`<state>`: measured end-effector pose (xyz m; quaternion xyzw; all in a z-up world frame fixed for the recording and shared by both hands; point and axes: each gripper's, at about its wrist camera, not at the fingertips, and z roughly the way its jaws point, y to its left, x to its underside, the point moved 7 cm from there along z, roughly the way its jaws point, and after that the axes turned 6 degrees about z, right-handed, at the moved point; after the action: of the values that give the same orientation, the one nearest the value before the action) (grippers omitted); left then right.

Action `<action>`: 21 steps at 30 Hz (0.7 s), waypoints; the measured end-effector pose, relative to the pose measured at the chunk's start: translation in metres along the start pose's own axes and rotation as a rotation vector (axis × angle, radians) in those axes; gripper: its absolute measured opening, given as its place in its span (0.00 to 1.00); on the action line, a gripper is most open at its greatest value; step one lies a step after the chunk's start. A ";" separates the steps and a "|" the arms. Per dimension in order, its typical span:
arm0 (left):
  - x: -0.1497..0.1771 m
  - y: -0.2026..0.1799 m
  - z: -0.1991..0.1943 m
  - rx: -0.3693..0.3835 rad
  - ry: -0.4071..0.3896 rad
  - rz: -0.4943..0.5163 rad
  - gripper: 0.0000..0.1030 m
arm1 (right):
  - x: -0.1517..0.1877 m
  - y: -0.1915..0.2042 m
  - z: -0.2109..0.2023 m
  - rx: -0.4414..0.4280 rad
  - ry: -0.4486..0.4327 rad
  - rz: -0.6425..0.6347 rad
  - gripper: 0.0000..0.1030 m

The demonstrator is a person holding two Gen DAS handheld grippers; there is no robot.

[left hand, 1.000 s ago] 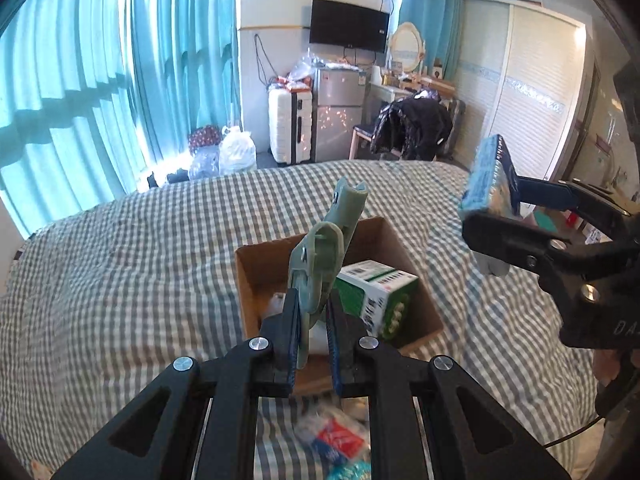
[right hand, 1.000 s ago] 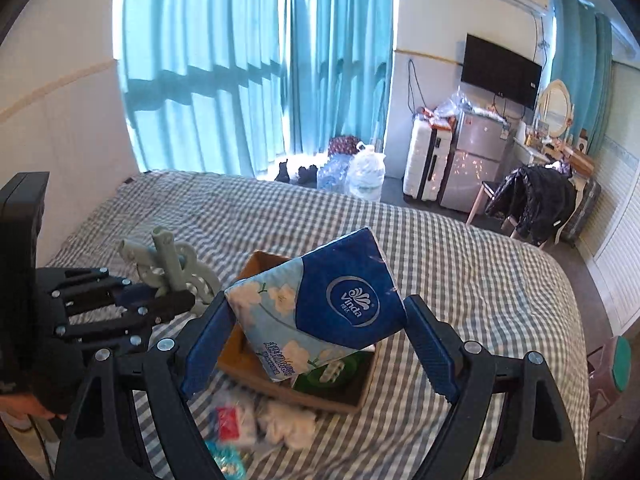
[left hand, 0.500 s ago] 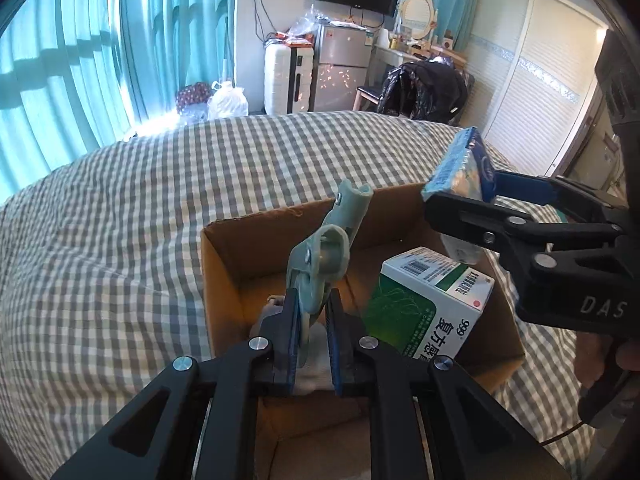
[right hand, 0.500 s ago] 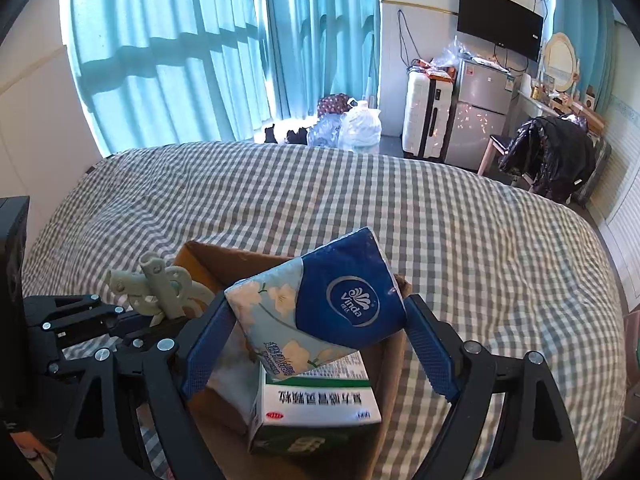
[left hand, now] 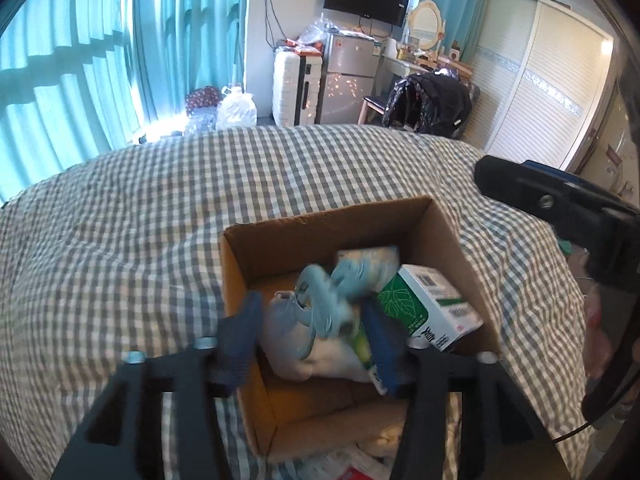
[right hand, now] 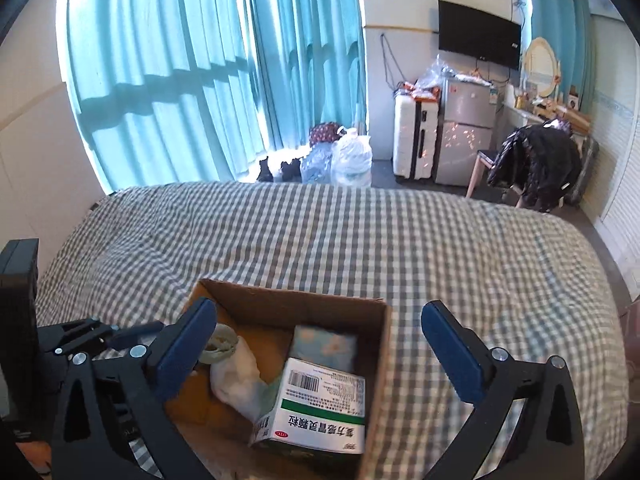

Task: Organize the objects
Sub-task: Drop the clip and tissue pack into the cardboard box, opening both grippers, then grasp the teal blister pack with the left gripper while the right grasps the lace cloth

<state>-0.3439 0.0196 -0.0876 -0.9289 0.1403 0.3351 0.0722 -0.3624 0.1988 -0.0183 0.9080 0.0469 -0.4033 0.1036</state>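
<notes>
Checked bedspread (right hand: 360, 240) filling most of both views, with an open cardboard box (right hand: 384, 344) standing on it as the landmark. Inside the box, toward its right wall: a green-and-white medicine carton (right hand: 320, 404), tilted, one end propped up. Behind the carton, against the far wall: a blue tissue pack (right hand: 324, 346) with pale flowers, lying free. Left of the carton on the box floor: a white plastic bag (right hand: 236, 380), crumpled. At the box's left side, above the bag: a pale green clip (left hand: 324, 304), badly blurred in the left wrist view, apparently loose and touching neither pad. Over the box's near left corner: left gripper (left hand: 316, 340), jaws opening, the blurred clip and bag seen between the pads. Over the box's near right rim: right gripper (right hand: 316, 344), jaws opening to a wide spread, gripping nothing, the carton and tissue pack seen below between its pads. Outside the box's near wall on the bedspread: small packets (left hand: 352, 468), too cut off to identify.
</notes>
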 end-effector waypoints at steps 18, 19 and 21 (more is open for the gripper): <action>-0.008 -0.039 -0.200 -0.098 -0.209 0.004 0.94 | 0.004 0.042 -0.226 0.038 -0.169 -0.133 1.00; -0.006 -0.041 -0.205 -0.105 -0.212 -0.001 0.96 | 0.006 0.044 -0.236 0.040 -0.179 -0.141 1.00; 0.000 -0.043 -0.219 -0.135 -0.214 -0.009 0.98 | 0.013 0.050 -0.253 0.036 -0.195 -0.158 1.00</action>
<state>-0.1987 0.0105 0.0811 -0.8912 0.1048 0.4406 0.0256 -0.1623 0.2070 0.1446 0.8597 0.1007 -0.4973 0.0595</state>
